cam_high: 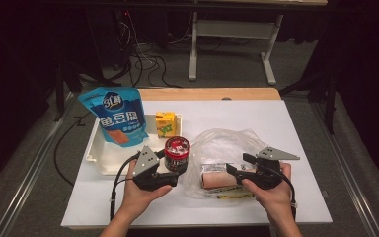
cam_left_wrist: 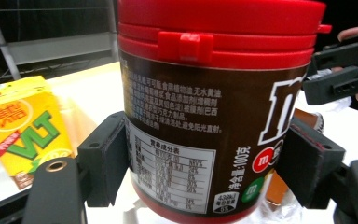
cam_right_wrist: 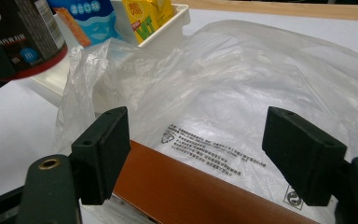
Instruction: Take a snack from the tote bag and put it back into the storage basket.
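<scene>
Candy jar gripped at frame centre

The red-lidded M&M's jar [cam_high: 177,153] was pinched by the left gripper [cam_high: 170,165] at the centre of the high view, beside the white tray [cam_high: 94,150]. The right gripper [cam_high: 238,165] was held spread, unclamped, over the clear plastic bag [cam_high: 227,140] at right of centre.

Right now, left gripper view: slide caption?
Left gripper clamps brown red-lidded candy jar; yellow drink carton beside it.
</scene>
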